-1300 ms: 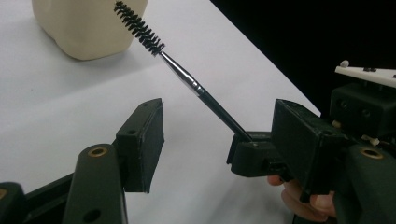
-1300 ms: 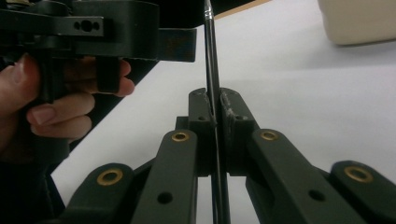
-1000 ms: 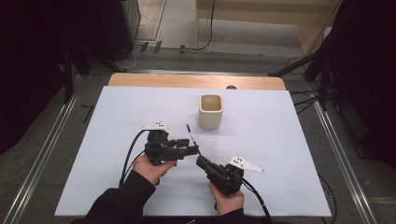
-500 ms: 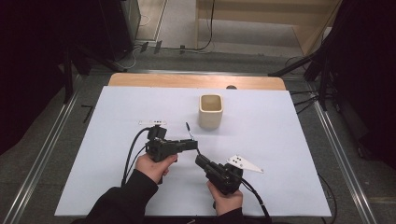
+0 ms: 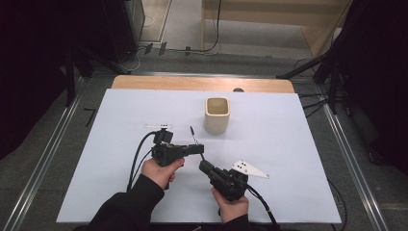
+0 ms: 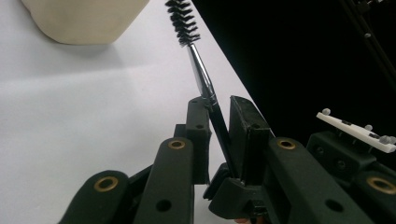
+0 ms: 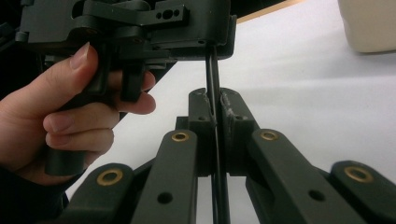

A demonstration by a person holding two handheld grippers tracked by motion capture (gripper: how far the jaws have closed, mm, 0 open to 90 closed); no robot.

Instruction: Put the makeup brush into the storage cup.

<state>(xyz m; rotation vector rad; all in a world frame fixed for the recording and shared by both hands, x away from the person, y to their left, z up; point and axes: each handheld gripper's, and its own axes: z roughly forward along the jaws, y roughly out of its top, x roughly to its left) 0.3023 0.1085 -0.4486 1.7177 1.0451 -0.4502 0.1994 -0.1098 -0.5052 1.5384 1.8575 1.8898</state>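
A thin brush point(image 5: 192, 131) with a dark bristle tip, a metal neck and a black stem stands nearly upright near the middle of the table. My left gripper point(image 5: 198, 149), rolled on its side, has the stem slanting between its jaws point(image 6: 219, 105), touching both. From below, my right gripper point(image 5: 203, 166) is shut on the stem's lower end point(image 7: 214, 95). In the left gripper view the bristle tip point(image 6: 183, 21) points toward a beige cup point(image 6: 84, 18). The cup point(image 5: 216, 115) stands upright and empty just beyond the brush.
A white sheet point(image 5: 298, 144) covers the table, with a wooden strip point(image 5: 202, 83) along the far edge. Metal rails point(image 5: 351, 159) run down both sides. Dark stands and cables crowd the floor beyond. A small black tool point(image 5: 90, 115) lies on the floor at left.
My left gripper has rolled over onto its side, its grey plate swinging away from the top. The right gripper has closed in under it and onto the brush stem.
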